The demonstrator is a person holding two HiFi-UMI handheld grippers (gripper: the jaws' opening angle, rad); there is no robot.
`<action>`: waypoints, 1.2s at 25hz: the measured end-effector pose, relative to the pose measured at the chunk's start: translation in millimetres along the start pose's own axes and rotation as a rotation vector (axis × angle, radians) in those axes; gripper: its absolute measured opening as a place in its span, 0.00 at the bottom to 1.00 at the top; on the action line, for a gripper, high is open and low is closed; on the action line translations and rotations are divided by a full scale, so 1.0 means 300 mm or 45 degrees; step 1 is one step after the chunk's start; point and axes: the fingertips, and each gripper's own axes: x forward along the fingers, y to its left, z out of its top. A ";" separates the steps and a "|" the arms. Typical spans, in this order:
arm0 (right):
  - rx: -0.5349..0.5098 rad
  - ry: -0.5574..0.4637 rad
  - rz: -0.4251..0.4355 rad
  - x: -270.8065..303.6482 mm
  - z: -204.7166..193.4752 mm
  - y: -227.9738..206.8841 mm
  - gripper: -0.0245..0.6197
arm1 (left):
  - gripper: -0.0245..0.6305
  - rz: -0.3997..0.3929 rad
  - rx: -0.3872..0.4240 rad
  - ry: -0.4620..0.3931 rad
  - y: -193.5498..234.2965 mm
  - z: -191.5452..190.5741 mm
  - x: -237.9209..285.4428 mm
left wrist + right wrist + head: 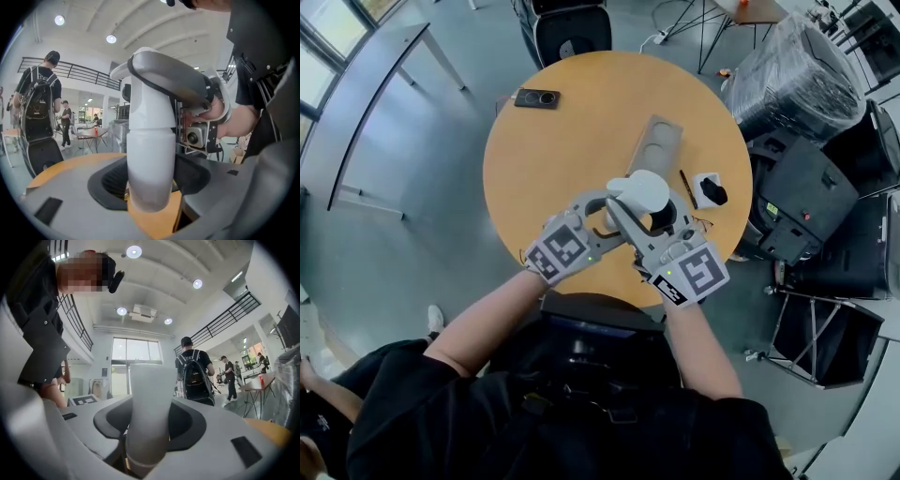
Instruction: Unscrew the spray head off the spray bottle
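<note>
A white spray bottle (645, 190) stands near the front of the round wooden table (553, 159), with both grippers meeting on it. My left gripper (614, 212) comes in from the left and is shut on the bottle's body (147, 159), which fills the gap between its dark pads. My right gripper (643, 223) comes in from the right. In the right gripper view the white spray head (149, 399) sits tight between its pads. One grey right finger (173, 79) wraps the head in the left gripper view. The bottle's base is hidden.
On the table lie a black device (536, 97) at the far left, a grey tray (654, 141) behind the bottle, a pen (686, 187) and a small white and black object (709, 190). A black chair (572, 28) stands beyond. People walk in the background.
</note>
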 end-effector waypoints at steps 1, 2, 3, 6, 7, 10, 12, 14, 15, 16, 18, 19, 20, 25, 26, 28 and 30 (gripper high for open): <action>-0.007 0.003 0.050 -0.003 -0.002 0.012 0.35 | 0.50 -0.040 -0.006 -0.011 -0.011 -0.001 -0.002; -0.007 0.004 0.113 -0.010 -0.001 0.027 0.35 | 0.50 -0.085 -0.004 -0.021 -0.027 0.000 -0.006; -0.008 0.007 0.182 -0.021 0.001 0.045 0.35 | 0.50 -0.134 0.006 -0.028 -0.045 0.003 -0.012; -0.040 0.022 0.403 -0.056 0.016 0.112 0.35 | 0.50 -0.295 0.061 -0.037 -0.102 0.013 -0.036; -0.041 0.032 0.485 -0.069 0.019 0.140 0.35 | 0.50 -0.368 0.073 -0.043 -0.126 0.016 -0.046; 0.017 0.100 0.740 -0.112 0.015 0.214 0.35 | 0.50 -0.624 0.085 -0.055 -0.201 0.021 -0.080; 0.061 0.137 0.881 -0.132 0.012 0.245 0.35 | 0.50 -0.768 0.086 -0.028 -0.236 0.018 -0.101; 0.086 0.143 0.918 -0.133 0.014 0.251 0.35 | 0.50 -0.814 0.087 -0.002 -0.251 0.014 -0.107; 0.082 0.129 0.874 -0.124 0.016 0.239 0.35 | 0.50 -0.788 0.085 0.000 -0.248 0.015 -0.103; 0.067 0.110 0.798 -0.110 0.017 0.219 0.41 | 0.50 -0.735 0.083 -0.006 -0.237 0.017 -0.096; 0.038 0.091 0.623 -0.085 0.008 0.171 0.59 | 0.50 -0.588 0.078 -0.021 -0.197 0.021 -0.077; 0.025 0.091 0.543 -0.079 -0.003 0.150 0.62 | 0.50 -0.512 0.071 -0.030 -0.174 0.023 -0.069; 0.010 0.097 0.464 -0.073 -0.016 0.129 0.62 | 0.50 -0.440 0.059 -0.041 -0.150 0.027 -0.061; -0.105 0.128 -0.022 -0.058 -0.078 0.019 0.62 | 0.50 -0.029 -0.004 -0.044 -0.012 0.016 -0.030; -0.116 0.117 -0.084 -0.056 -0.080 0.012 0.62 | 0.50 0.016 -0.029 -0.042 0.004 0.009 -0.024; -0.116 0.086 -0.162 -0.046 -0.075 0.008 0.62 | 0.50 0.062 -0.064 -0.043 0.016 0.002 -0.015; -0.105 0.078 -0.223 -0.025 -0.076 -0.003 0.62 | 0.50 0.098 -0.057 -0.043 0.023 0.001 -0.013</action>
